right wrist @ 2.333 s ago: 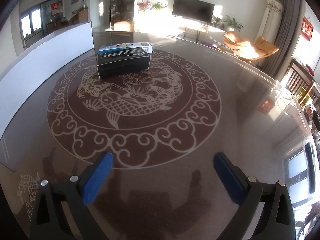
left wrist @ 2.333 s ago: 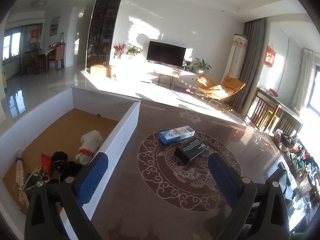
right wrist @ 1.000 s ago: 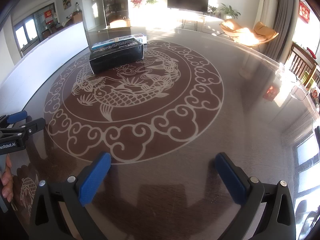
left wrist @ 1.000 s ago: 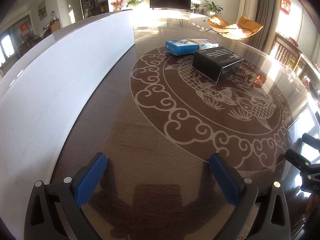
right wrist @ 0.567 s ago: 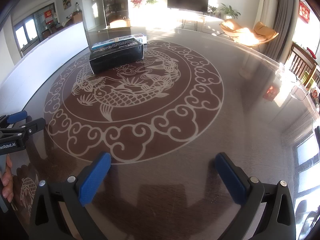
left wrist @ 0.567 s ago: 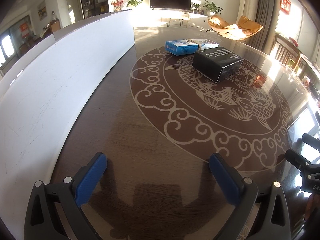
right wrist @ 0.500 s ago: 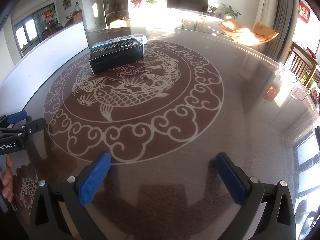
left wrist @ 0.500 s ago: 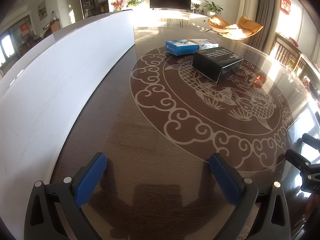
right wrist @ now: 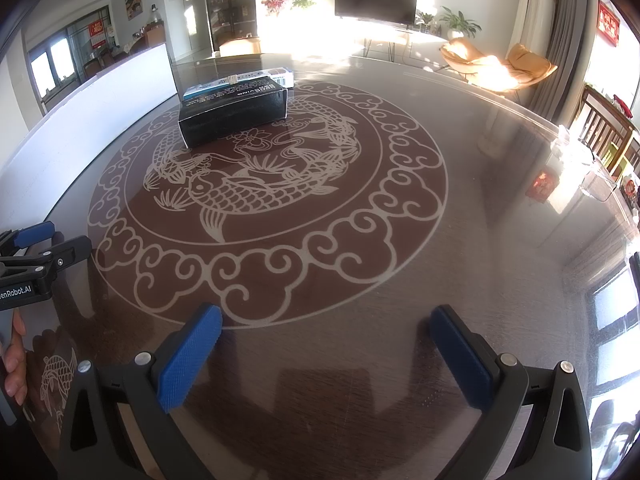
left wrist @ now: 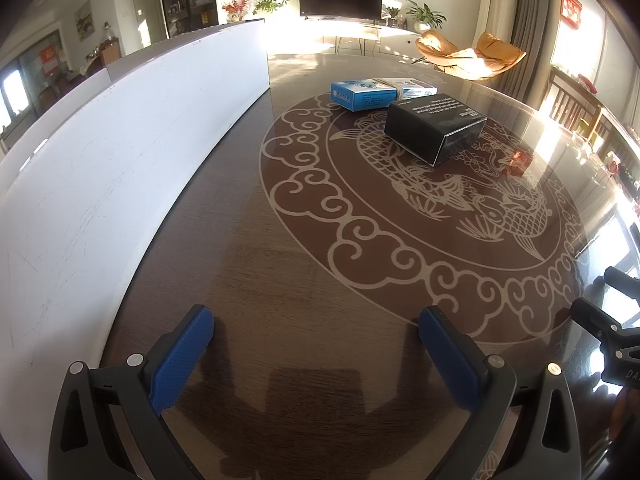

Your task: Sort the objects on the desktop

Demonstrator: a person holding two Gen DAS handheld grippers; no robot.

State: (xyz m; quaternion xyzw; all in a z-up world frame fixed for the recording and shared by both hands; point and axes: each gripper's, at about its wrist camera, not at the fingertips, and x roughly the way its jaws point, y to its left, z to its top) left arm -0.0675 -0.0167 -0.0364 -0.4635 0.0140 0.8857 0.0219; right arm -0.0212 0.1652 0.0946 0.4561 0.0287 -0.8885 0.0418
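"enRobot.AI" on the left gripper; box print illegible.

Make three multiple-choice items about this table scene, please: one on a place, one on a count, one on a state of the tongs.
1. Where does the black box lie relative to the blue and white box?
A. on top of it
B. beside it, nearer the cameras
C. inside the white bin

2. How many boxes lie on the table?
A. two
B. four
C. none

3. What is the state of the left tongs and right tongs?
A. both shut on a box
B. one open, one shut
C. both open and empty

Answers:
1 B, both boxes rest on the tabletop, the black one closer.
2 A, only these two show.
3 C, the blue pads stand wide apart with only table between.
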